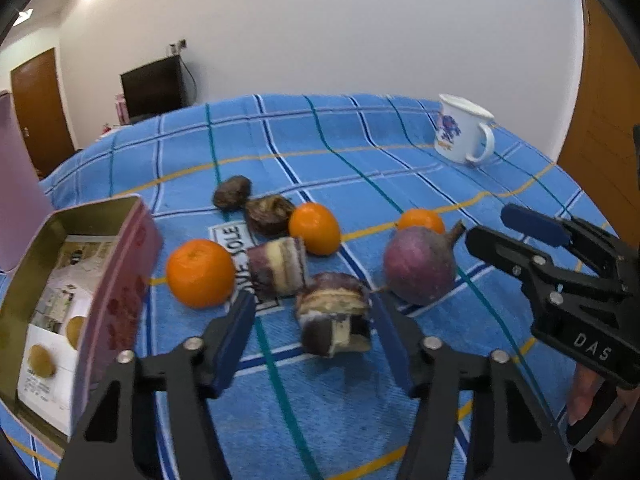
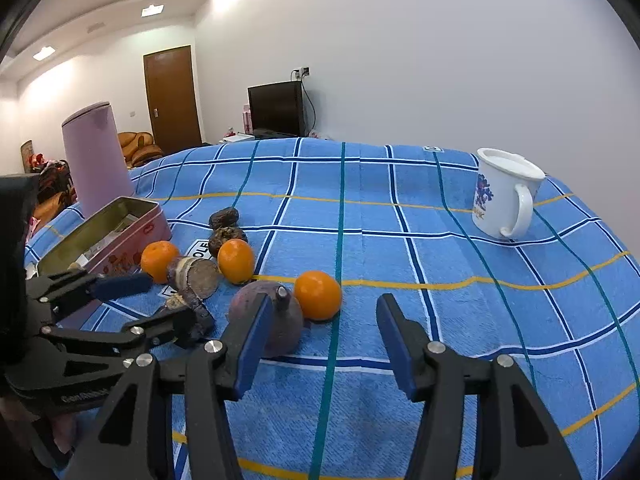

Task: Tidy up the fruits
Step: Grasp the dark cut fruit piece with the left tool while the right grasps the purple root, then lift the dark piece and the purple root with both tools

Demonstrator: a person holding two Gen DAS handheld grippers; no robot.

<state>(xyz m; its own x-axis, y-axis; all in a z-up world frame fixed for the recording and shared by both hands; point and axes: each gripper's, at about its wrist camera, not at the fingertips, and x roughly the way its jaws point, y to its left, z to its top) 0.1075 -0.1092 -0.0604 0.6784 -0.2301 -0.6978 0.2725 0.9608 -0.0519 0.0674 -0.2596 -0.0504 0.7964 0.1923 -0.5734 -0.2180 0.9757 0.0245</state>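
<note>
On the blue checked cloth [image 1: 360, 148] the fruit lies in a loose cluster. Seen from the left wrist, the left gripper [image 1: 314, 312] has its jaws partly apart, straddling a cut purple chunk [image 1: 336, 316] without the pads visibly pressing on it. A second chunk [image 1: 278, 266] sits just beyond at 11 o'clock, touching or nearly touching the first. An orange [image 1: 200, 274] lies at 10 o'clock from the gripper, another orange [image 1: 315, 228] at 12, and two dark shrivelled fruits [image 1: 250, 204] farther back. A round purple fruit [image 1: 420, 266] sits at 2 o'clock, with a third orange [image 1: 421, 220] just behind it.

The right gripper [image 2: 322, 332] is also partly open and holds nothing; its left finger overlaps the purple fruit in view, and whether they touch cannot be told.

An open pink tin [image 1: 116, 276] stands at 9 o'clock, holding printed paper. A tall pink container [image 2: 98, 156] rises behind it. A white mug [image 2: 506, 196] stands well apart at 1 o'clock near the far edge; its contents cannot be seen. Bare cloth stretches between the mug and the fruit.
</note>
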